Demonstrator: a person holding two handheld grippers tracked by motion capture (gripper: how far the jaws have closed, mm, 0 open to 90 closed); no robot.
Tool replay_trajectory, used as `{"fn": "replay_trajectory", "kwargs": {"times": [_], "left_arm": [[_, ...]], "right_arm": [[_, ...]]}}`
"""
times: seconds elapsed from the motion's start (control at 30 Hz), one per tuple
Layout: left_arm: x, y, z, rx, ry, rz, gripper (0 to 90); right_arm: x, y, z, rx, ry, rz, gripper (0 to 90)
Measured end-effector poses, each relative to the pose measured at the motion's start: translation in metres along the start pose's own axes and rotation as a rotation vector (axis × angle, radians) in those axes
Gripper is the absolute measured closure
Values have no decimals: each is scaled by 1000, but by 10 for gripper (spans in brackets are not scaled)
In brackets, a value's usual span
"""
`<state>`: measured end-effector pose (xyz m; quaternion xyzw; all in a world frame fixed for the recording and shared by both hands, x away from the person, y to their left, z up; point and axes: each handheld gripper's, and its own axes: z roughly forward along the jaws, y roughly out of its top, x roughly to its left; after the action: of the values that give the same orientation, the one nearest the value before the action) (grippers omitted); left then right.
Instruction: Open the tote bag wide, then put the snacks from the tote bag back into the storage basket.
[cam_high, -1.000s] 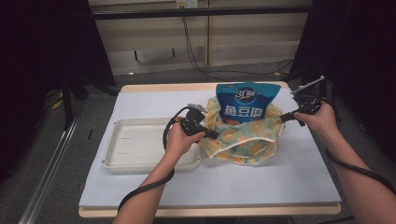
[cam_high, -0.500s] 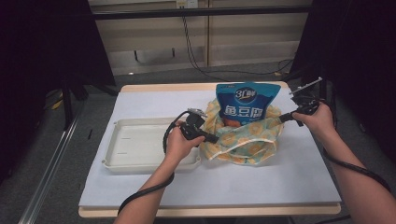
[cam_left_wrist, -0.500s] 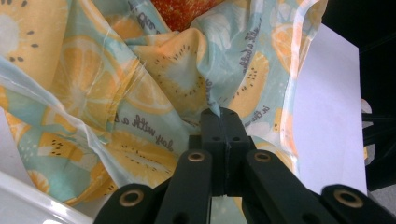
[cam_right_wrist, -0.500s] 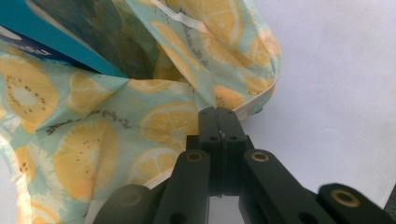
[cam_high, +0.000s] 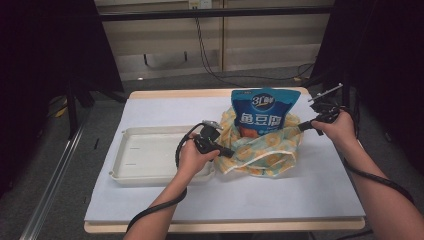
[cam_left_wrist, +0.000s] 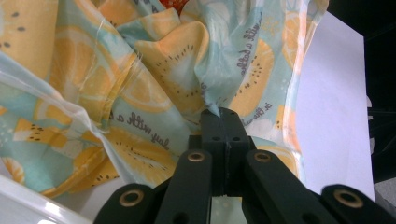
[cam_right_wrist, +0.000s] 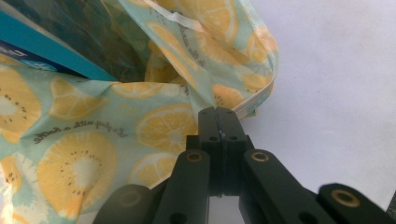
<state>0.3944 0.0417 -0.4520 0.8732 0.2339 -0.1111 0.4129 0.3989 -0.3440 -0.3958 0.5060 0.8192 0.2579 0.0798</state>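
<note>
Hand-held grippers pinch the crumpled lemon-print bag.

Bag – thin, glossy plastic film w/ lemon print, crinkled. Pouch – shiny blue foil-like plastic. Tray: smooth cream plastic. Table cover: matt, paper-like. Gripper jaws: matt black plastic.

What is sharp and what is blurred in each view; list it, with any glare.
High view: even light on the table, dark surroundings, blue pouch lettering readable. Left gripper view: the left hand-held gripper is crisp, the fruit-print bag softens toward the edges, slight glare on the white tray rim. Right gripper view: the right hand-held gripper is sharp, near fabric slightly soft, pale tabletop bright.
</note>
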Motion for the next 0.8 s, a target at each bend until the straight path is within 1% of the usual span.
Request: {"fn": "replay_trajectory", "kwargs": {"times": [0.03, 0.07, 0.1, 0.13, 0.17, 0.2, 0.23, 0.27, 0.3, 0.33, 0.37, 0.4, 0.43, 0.47, 0.5, 0.53, 0.57, 0.6, 0.67, 0.7, 0.73, 0.77, 0.8], "left_arm": [[0, 0, 0, 10, 9, 6, 900], [0, -1, 0, 2, -3, 5, 900], [-1, -2, 0, 12, 4, 5, 900], [-1, -2, 0, 15, 4, 4, 900], [-2, -2, 0, 26, 25, 8, 900], [-2, -4, 2, 1, -8, -2, 900], [-2, -5, 2, 3, -5, 4, 900], [-3, -4, 1, 27, 20, 10, 900], [-3, -5, 2, 26, 0, 13, 900], [-3, -5, 2, 30, 2, 12, 900], [-4, -6, 2, 38, 21, 18, 900], [-5, -6, 3, 40, 24, 16, 900], [-5, -8, 5, 17, -8, 9, 900], [-5, -8, 5, 33, -3, 17, 900], [-6, -8, 5, 49, 6, 22, 900], [-6, -8, 6, 39, -1, 18, 900], [-6, -9, 6, 46, -1, 19, 900], [-6, -9, 6, 57, 3, 25, 900], [-7, -9, 7, 30, -4, 20, 900], [-7, -8, 6, 37, -8, 22, 900], [-7, -7, 4, 46, 4, 30, 898], [-8, -7, 4, 34, -2, 18, 888], [-9, -5, 1, 55, 32, 30, 872]], "right_arm": [[0, 0, 0, 2, -2, 5, 900], [0, 0, 1, 4, -3, 6, 900], [-1, -1, 2, -1, -2, 3, 900], [-1, -1, 3, -4, -2, 2, 900], [-1, -1, 3, 1, -3, 10, 900], [-1, -1, 3, 5, 0, 13, 900], [-1, -1, 3, 5, -2, 13, 900], [-1, 0, 3, 5, -11, 10, 900], [-2, 0, 4, -2, -2, -2, 900], [-1, 0, 4, 0, -6, 0, 900], [-1, 0, 5, -3, -9, 1, 900], [-2, 0, 5, 4, -4, -7, 900], [-1, 0, 6, 0, -3, -4, 897], [0, 0, 6, 5, -9, 4, 892], [0, 0, 6, 2, -5, -1, 880], [-1, 0, 7, 2, -9, -2, 868], [0, 0, 7, 1, -10, -1, 865], [0, 0, 7, 4, -15, 5, 854], [0, 0, 7, 8, -8, 1, 800], [1, 0, 5, 14, -17, 4, 787], [2, 0, 5, 17, -17, -6, 760], [3, 0, 4, 16, -21, 0, 714], [5, 0, 3, 11, -22, 4, 674]]}}
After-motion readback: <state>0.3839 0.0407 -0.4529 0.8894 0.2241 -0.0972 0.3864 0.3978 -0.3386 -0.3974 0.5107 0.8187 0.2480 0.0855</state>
